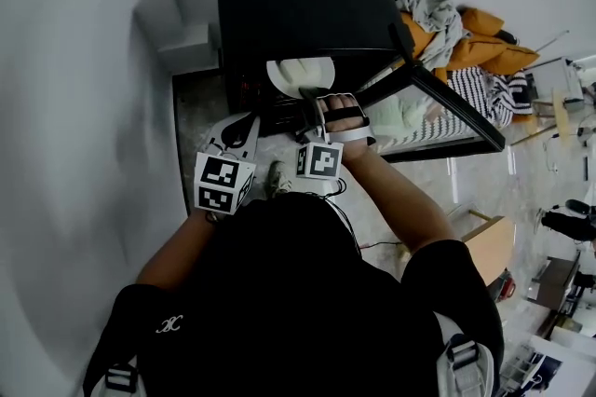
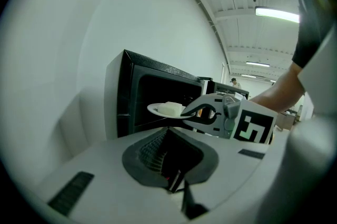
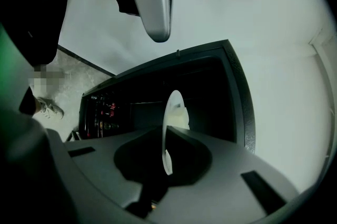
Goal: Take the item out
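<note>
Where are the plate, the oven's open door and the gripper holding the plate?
plate [image 2: 156, 109]: left gripper view, on its left rim.
open door [image 1: 426, 120]: head view, on the middle of its glass pane.
right gripper [image 3: 165, 152]: right gripper view, midway between its fingertips, which clamp the plate's rim.

You're standing in a big open lab-like hall. Ceiling strip lights [image 2: 276, 13] run overhead, a black microwave [image 1: 298, 4] sits at 12 o'clock against a white wall, clothes [image 1: 456, 32] are heaped at 2 o'clock, and cluttered desks [image 1: 559, 92] stand at 3 o'clock.
</note>
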`<action>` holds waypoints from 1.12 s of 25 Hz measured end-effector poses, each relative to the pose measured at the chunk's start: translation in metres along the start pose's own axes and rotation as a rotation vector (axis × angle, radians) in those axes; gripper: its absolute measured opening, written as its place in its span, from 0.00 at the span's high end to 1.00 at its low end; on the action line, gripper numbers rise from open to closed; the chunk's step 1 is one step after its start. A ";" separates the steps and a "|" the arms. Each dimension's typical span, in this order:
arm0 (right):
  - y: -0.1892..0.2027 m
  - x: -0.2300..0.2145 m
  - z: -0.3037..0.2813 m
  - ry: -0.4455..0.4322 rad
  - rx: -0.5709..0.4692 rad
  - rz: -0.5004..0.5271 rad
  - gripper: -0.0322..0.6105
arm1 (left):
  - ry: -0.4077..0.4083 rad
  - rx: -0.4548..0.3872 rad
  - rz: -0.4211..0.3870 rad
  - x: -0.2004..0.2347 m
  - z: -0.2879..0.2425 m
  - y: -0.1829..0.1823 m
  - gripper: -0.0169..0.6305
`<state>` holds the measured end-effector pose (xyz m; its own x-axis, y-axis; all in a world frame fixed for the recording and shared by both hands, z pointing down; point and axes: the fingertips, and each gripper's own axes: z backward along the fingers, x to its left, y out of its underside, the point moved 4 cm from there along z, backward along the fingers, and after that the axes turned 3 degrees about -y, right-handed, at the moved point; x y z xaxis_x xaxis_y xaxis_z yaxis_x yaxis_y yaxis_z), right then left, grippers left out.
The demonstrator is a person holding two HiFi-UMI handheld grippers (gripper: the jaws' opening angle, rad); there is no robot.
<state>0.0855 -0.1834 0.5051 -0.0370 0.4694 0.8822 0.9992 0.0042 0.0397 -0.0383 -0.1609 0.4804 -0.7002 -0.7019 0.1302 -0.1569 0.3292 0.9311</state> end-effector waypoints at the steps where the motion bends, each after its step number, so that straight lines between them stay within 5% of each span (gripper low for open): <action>1: -0.001 0.001 0.003 0.001 0.007 -0.006 0.92 | 0.005 0.000 -0.001 0.000 0.002 0.001 0.96; 16: -0.009 0.018 0.051 0.023 0.084 -0.113 0.92 | 0.043 -0.008 -0.012 0.002 0.017 0.006 0.96; 28: 0.018 0.026 0.083 0.016 0.003 -0.067 0.92 | -0.029 -0.026 0.005 -0.035 0.008 -0.001 0.96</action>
<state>0.1042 -0.0976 0.4894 -0.1042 0.4538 0.8850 0.9945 0.0381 0.0975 -0.0193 -0.1321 0.4727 -0.7207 -0.6818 0.1253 -0.1356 0.3159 0.9391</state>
